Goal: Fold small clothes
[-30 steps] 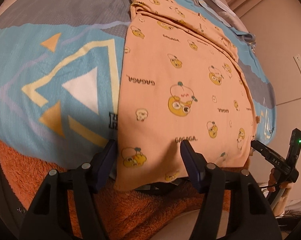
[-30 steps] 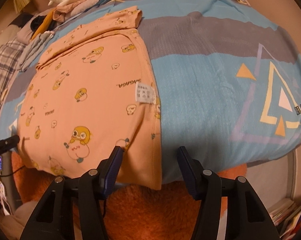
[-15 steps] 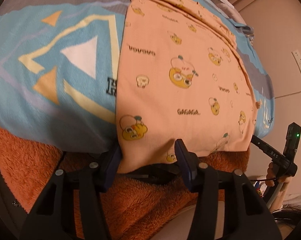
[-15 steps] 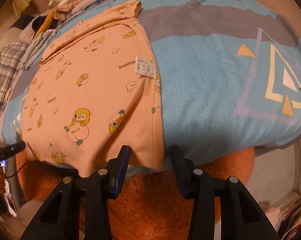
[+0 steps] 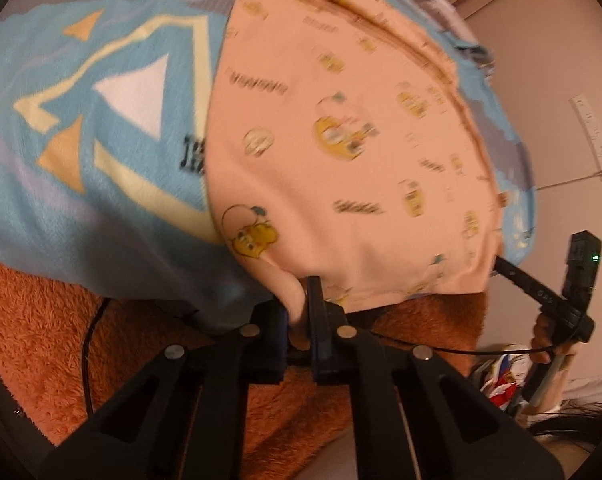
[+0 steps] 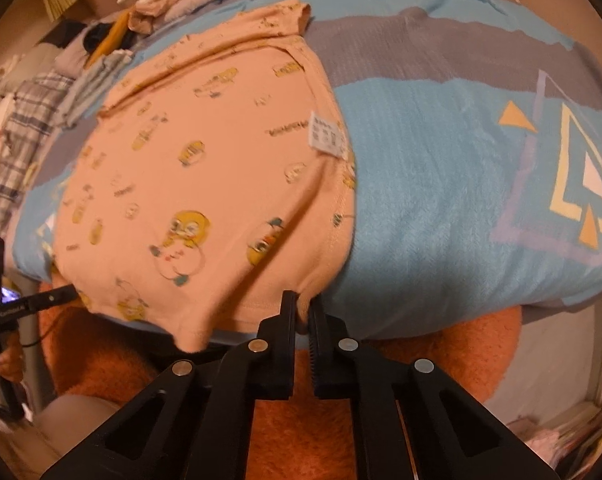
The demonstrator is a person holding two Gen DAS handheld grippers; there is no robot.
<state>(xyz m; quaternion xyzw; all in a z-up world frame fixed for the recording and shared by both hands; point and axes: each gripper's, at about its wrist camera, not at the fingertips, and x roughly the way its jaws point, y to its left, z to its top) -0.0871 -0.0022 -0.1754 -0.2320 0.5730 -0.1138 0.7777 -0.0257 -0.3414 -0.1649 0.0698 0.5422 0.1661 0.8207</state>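
A small peach garment (image 5: 341,140) with yellow cartoon prints lies flat on a blue patterned blanket (image 5: 101,120), its hem hanging over the near bed edge. My left gripper (image 5: 299,312) is shut on the hem's left corner. In the right wrist view the same garment (image 6: 205,184) shows a white care label (image 6: 327,139) near its right edge. My right gripper (image 6: 303,312) is shut on the hem's right corner. Each gripper shows at the far side of the other's view.
An orange fluffy cover (image 6: 381,360) hangs below the bed edge. A pile of other clothes (image 6: 81,60) lies at the far left of the bed. A wall (image 5: 561,80) stands to the right in the left wrist view. The blanket (image 6: 461,160) spreads to the right.
Both grippers moved in to the garment's hem and closed on it, left on the left corner, right on the right corner. The hem now bunches between the jaws.
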